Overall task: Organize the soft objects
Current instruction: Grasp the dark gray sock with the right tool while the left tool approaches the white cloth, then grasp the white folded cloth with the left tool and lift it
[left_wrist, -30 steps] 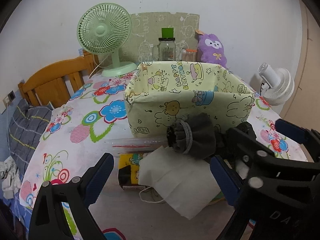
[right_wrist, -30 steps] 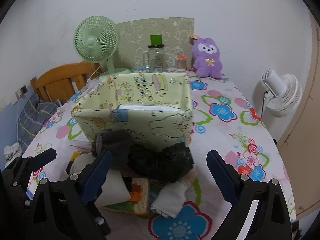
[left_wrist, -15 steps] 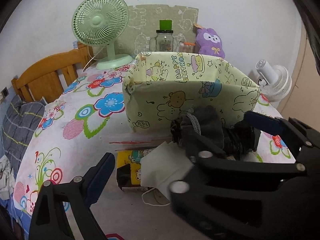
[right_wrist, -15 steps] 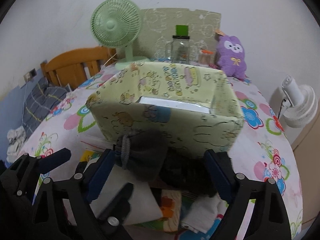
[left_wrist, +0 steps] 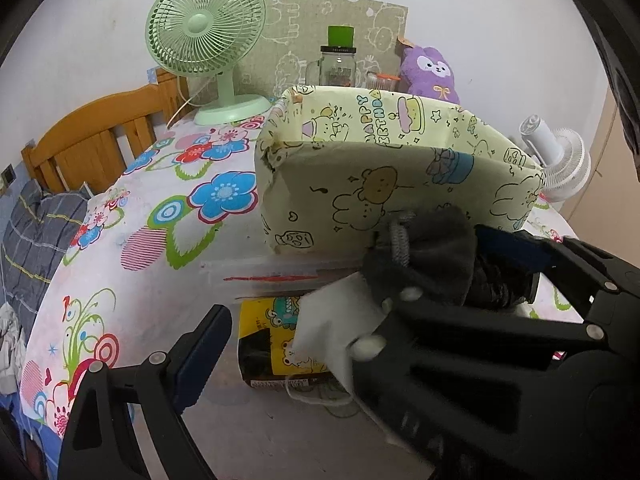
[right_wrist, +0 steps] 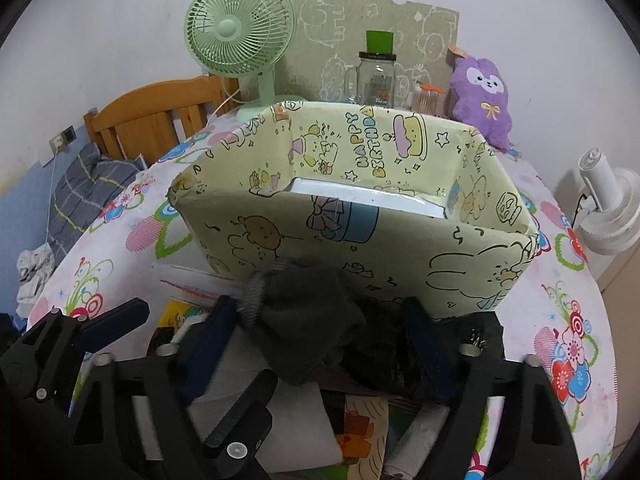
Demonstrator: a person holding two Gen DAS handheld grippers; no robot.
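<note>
My right gripper has its two blue-padded fingers spread wide on either side of the soft heap, the grey sock bundle and the black fabric lying between them; whether either pad touches the cloth I cannot tell, and nothing is clamped. My left gripper sits just to the left, also open and holding nothing: in its own view only one blue finger shows at lower left, while the black frame of the right gripper fills the lower right and hides the other finger.

The grey sock bundle, with a lighter ribbed cuff at its left end, rests on the pile directly against the front wall of the cartoon-printed box. A white face mask lies under and left of the sock, its ear loop trailing onto the tablecloth. Below the mask is a yellow and black printed pack, and a clear plastic sleeve with a red stripe lies at the foot of the box. The box stands open-topped on the flowered tablecloth.

Beyond it, along the wall, stand a green desk fan, a glass jar and a purple plush toy. A white fan stands off the table's right edge, and a wooden chair back is at the left.
</note>
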